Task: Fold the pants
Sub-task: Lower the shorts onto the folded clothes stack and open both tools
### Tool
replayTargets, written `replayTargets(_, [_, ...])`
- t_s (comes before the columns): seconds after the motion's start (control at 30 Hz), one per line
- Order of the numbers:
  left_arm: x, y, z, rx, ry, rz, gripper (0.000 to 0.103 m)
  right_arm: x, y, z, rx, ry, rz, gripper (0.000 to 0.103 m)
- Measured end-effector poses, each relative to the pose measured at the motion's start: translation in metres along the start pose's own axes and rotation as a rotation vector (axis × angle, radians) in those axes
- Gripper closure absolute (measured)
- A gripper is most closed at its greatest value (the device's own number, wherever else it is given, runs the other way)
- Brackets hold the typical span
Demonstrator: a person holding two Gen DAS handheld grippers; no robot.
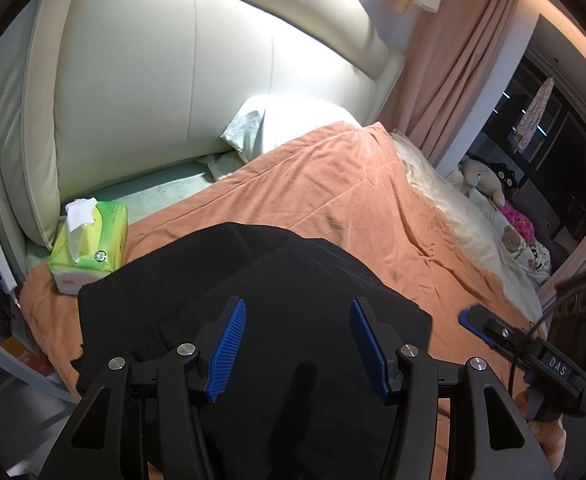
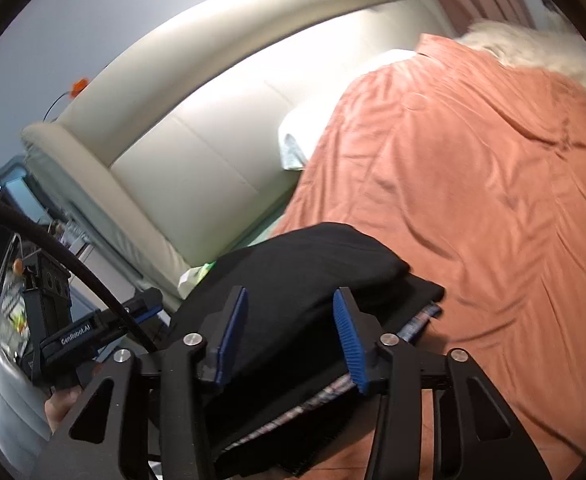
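Because the black pants [image 1: 253, 320] lie folded in a loose stack on the orange blanket [image 1: 353, 208], a dragging finger could pull the layers apart; the left gripper [image 1: 299, 344] and right gripper [image 2: 289, 336] hover spread, pinching nothing; a tissue pack [image 1: 93, 240] crowds the pants' far-left corner.

the left gripper [image 1: 299, 344] points forward and downward, its two blue-padded fingers [image 1: 227, 350] standing apart with a clear gap and nothing pinched between the pads. the right gripper [image 2: 291, 342] is also angled downward, its jaws parted a little less widely, the pads pressing on nothing. in the left wrist view the right gripper [image 1: 473, 320] shows at the right edge with a bit of the hand [image 1: 549, 440] that holds it; in the right wrist view the left gripper [image 2: 145, 308] sits at the lower left, held by a hand [image 2: 63, 404].
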State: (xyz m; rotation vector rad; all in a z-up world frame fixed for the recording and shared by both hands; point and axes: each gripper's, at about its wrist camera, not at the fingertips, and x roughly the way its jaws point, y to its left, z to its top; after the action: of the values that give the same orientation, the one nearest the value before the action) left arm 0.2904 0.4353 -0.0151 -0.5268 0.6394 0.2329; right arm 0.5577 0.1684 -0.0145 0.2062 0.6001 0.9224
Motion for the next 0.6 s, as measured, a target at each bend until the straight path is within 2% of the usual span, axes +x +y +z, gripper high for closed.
replayTargets(0.07, [0.0,-0.009,-0.003,-0.001,-0.004,-0.005,0.048,0.009,0.015,0.004,-0.046,0.011,0.02,0.062])
replayTargets(0.17, [0.003,-0.019,-0.008,-0.006,-0.004,-0.01,0.055,0.018,0.018,0.006,-0.093,0.025,0.018,0.062])
replayTargets(0.23, [0.01,-0.025,-0.011,-0.007,-0.002,-0.009,0.056,0.028,0.012,0.008,-0.112,0.028,0.008,0.062])
replayTargets(0.4, [0.041,-0.028,-0.022,-0.024,0.071,0.004,0.077,0.062,0.002,0.004,-0.154,0.077,-0.003,0.062])
replayTargets(0.43, [0.047,-0.026,-0.026,-0.033,0.091,0.007,0.078,0.067,0.001,0.001,-0.157,0.088,-0.007,0.062])
replayTargets(0.5, [0.052,-0.022,-0.035,-0.043,0.114,0.004,0.079,0.073,-0.006,-0.006,-0.159,0.109,-0.011,0.069])
replayTargets(0.6, [0.051,-0.021,-0.047,-0.044,0.13,0.0,0.079,0.073,-0.014,-0.016,-0.163,0.131,-0.011,0.069])
